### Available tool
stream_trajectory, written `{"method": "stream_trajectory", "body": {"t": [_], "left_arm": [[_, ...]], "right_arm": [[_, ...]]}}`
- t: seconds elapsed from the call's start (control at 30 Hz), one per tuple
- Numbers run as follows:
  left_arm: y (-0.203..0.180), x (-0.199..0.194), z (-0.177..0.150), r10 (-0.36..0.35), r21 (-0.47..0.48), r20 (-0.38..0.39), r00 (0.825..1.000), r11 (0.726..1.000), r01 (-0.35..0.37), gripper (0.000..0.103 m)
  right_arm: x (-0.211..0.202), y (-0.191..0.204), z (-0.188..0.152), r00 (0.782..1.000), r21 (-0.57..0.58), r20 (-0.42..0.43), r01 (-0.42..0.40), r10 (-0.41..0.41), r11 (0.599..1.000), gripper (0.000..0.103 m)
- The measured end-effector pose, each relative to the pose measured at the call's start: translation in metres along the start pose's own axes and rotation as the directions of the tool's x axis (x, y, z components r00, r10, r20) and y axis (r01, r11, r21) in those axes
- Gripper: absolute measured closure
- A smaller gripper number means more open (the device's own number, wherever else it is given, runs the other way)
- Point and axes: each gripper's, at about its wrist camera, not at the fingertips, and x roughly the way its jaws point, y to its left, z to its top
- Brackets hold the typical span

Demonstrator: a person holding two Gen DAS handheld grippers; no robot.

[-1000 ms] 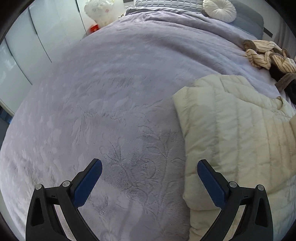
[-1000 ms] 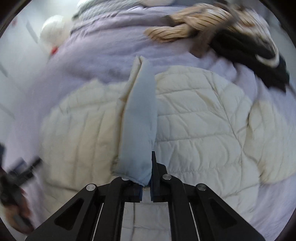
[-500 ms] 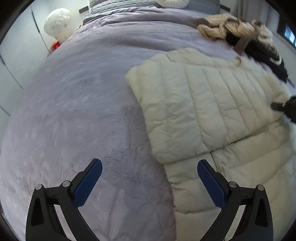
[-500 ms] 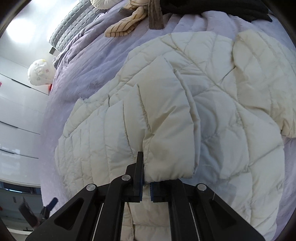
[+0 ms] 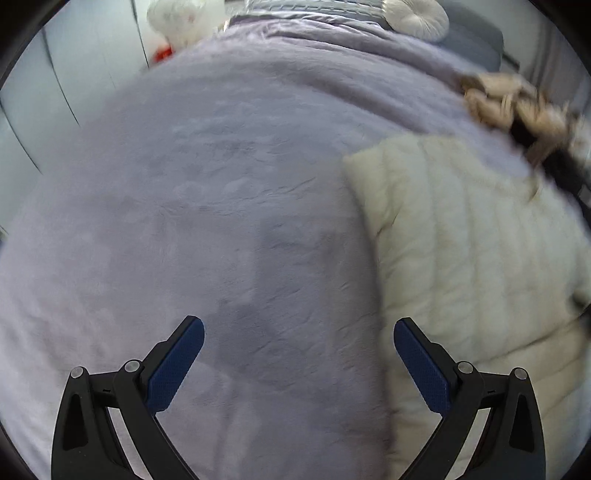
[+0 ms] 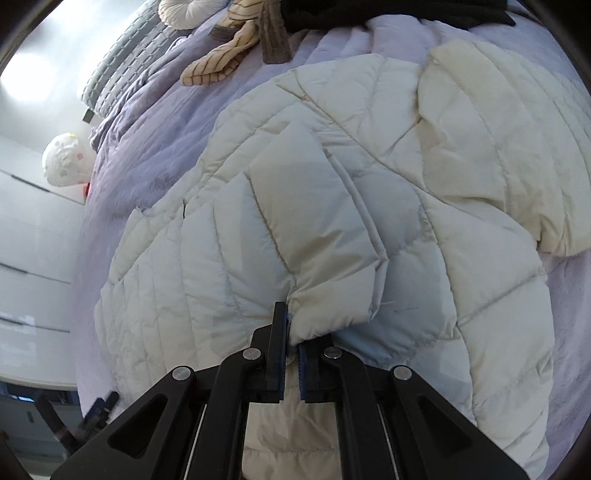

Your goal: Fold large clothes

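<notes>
A cream quilted puffer jacket (image 6: pixel 369 192) lies spread on a lilac bedspread (image 6: pixel 147 155). My right gripper (image 6: pixel 292 332) is shut on the cuff end of a jacket sleeve (image 6: pixel 325 258), which is laid over the jacket's body. In the left wrist view the same jacket (image 5: pixel 461 258) fills the right side, blurred. My left gripper (image 5: pixel 298 354) stands open over the bare bedspread (image 5: pixel 221 221), just left of the jacket's edge, with nothing between its fingers. Far down at the left of the right wrist view, the left gripper (image 6: pixel 99 410) shows small.
A heap of striped beige and dark clothes (image 5: pixel 524 114) lies beyond the jacket; it also shows as clothes (image 6: pixel 236 48) at the top of the right wrist view. A round cream cushion (image 5: pixel 417 18) and a grey quilted cover (image 6: pixel 122 62) sit at the bedhead. White cupboards (image 5: pixel 74 74) stand left.
The right gripper has swung the sleeve down across the jacket and rolled, so the sleeve now lies flat on the body. The left gripper's view swung toward the jacket, then back left.
</notes>
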Motion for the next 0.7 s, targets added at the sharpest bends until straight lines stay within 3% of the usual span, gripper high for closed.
{"method": "stream_trajectory", "body": {"t": [0.1, 0.17, 0.23, 0.33, 0.37, 0.4, 0.53, 0.7], "left_arm": [[0.008, 0.019, 0.030, -0.175, -0.107, -0.050, 0.983, 0.980, 0.169, 0.000], [0.013, 0.038, 0.051, -0.275, -0.203, -0.063, 0.959, 0.945, 0.258, 0.000], [0.014, 0.053, 0.064, -0.338, -0.267, -0.070, 0.939, 0.913, 0.308, 0.007], [0.009, 0.066, 0.077, -0.385, -0.292, -0.068, 0.920, 0.890, 0.351, 0.052], [0.007, 0.067, 0.079, -0.410, -0.287, -0.068, 0.909, 0.881, 0.376, 0.079], [0.006, 0.065, 0.080, -0.429, -0.280, -0.065, 0.901, 0.875, 0.396, 0.084], [-0.003, 0.061, 0.081, -0.356, -0.198, -0.047, 0.933, 0.919, 0.341, 0.084], [0.005, 0.076, 0.074, -0.327, -0.241, -0.053, 0.943, 0.921, 0.306, 0.084]], "right_arm": [[0.001, 0.000, 0.001, 1.000, -0.014, -0.009, -0.004, 0.004, 1.000, 0.098], [0.003, 0.001, 0.002, 1.000, -0.015, -0.014, -0.008, 0.008, 1.000, 0.098], [0.004, 0.000, 0.003, 1.000, -0.017, -0.019, -0.016, 0.016, 1.000, 0.098], [0.006, -0.003, 0.003, 0.999, -0.012, -0.023, -0.036, 0.036, 0.999, 0.098], [0.006, -0.005, 0.003, 0.999, -0.008, -0.024, -0.043, 0.042, 0.999, 0.098], [0.005, -0.005, 0.003, 0.998, -0.005, -0.027, -0.049, 0.049, 0.999, 0.098], [0.001, -0.002, 0.003, 0.999, -0.021, -0.008, -0.044, 0.044, 0.999, 0.098], [0.006, -0.017, 0.002, 0.997, 0.031, -0.002, -0.075, 0.075, 0.997, 0.099]]}}
